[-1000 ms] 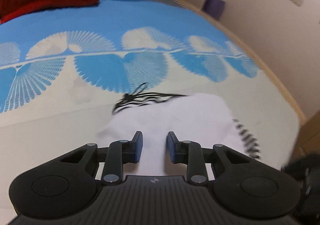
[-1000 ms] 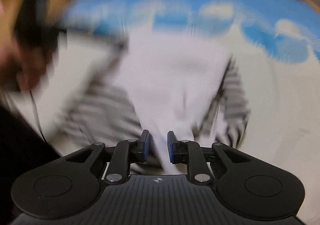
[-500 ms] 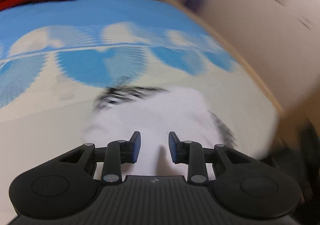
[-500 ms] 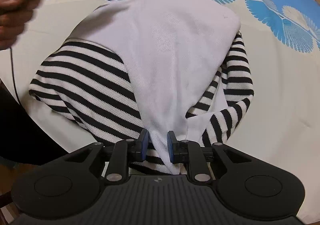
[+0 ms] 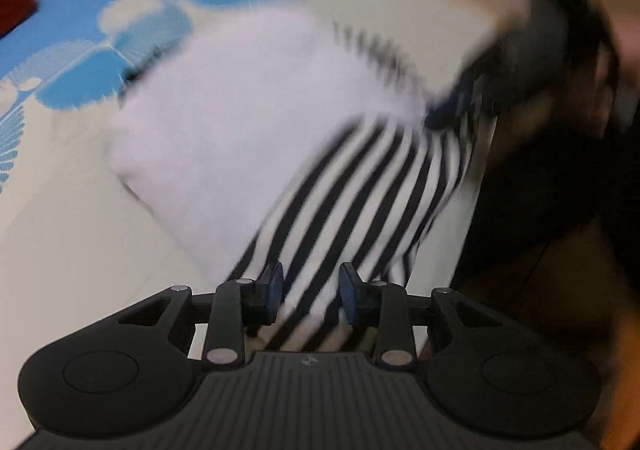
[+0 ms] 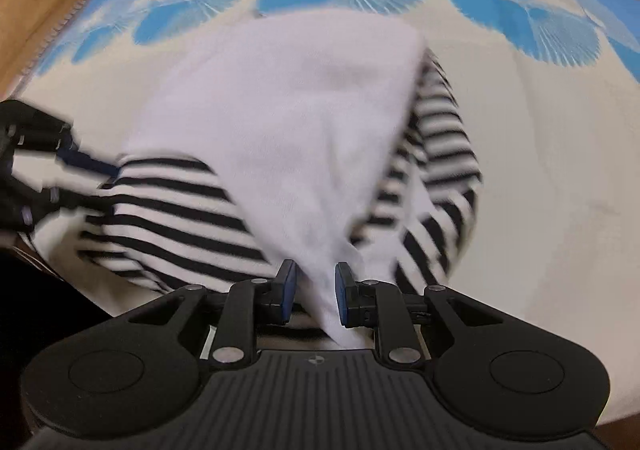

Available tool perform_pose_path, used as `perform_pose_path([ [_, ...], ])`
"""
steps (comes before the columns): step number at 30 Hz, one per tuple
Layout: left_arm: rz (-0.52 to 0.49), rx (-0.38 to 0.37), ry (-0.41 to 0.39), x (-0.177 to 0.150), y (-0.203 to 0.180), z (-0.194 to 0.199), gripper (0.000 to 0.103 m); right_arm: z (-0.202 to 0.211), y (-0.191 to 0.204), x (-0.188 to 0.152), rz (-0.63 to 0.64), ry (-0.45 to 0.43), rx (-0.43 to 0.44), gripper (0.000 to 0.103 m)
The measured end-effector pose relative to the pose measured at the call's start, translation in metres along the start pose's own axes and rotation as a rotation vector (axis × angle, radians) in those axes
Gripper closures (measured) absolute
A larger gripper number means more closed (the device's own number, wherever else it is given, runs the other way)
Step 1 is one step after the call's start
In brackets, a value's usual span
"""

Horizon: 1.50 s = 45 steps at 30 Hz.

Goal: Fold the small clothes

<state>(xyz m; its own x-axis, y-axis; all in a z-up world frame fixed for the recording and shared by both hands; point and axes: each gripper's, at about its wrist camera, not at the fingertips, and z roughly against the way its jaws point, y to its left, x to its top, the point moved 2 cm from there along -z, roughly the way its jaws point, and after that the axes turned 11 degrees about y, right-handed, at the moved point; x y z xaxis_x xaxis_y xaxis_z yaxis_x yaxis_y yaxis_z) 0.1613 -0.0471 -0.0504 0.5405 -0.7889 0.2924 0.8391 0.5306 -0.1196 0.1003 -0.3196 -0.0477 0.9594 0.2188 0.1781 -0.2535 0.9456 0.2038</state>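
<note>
While blur smears the left wrist view, left gripper (image 5: 310, 298) shows jaws parted around the striped garment (image 5: 360, 186), six o'clock; grip uncertain.
Right wrist view: right gripper (image 6: 314, 292), narrowly parted around the white panel; cannot tell if pinched. Mid-fold; next, lay flat.

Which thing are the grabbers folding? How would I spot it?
Find the big cloth, cream with blue fans along its far edge. In the middle of its cream part lies a small top. It is white with black-and-white striped sleeves, the only striped thing there.
</note>
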Motion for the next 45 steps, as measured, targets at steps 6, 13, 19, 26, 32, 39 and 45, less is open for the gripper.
perform_pose_path([
  [6, 0.157, -0.050, -0.127, 0.002, 0.030, 0.032, 0.058, -0.010, -0.008, 0.000, -0.026, 0.054, -0.072, 0.082],
  [13, 0.728, -0.201, -0.232, 0.012, 0.118, 0.013, 0.020, 0.021, -0.046, 0.019, -0.327, -0.182, 0.080, 0.043],
  [19, 0.929, -0.359, -0.125, 0.017, 0.139, -0.041, 0.017, -0.020, -0.056, 0.026, -0.430, -0.037, 0.143, 0.035],
  [26, 0.918, -0.381, -0.161, 0.032, 0.144, -0.043, 0.056, -0.031, -0.047, 0.038, -0.409, -0.011, 0.148, 0.062],
  [32, 0.769, -0.214, -0.312, 0.041, 0.143, 0.020, 0.064, -0.023, -0.034, 0.057, -0.407, -0.089, 0.177, 0.084],
  [39, 0.740, -0.005, -0.525, 0.022, 0.175, 0.075, 0.062, -0.007, 0.005, 0.110, -0.300, -0.310, 0.189, 0.086],
  [45, 0.907, 0.148, -0.513, -0.012, 0.208, 0.079, 0.035, -0.024, 0.027, 0.154, -0.264, -0.352, 0.061, 0.079],
])
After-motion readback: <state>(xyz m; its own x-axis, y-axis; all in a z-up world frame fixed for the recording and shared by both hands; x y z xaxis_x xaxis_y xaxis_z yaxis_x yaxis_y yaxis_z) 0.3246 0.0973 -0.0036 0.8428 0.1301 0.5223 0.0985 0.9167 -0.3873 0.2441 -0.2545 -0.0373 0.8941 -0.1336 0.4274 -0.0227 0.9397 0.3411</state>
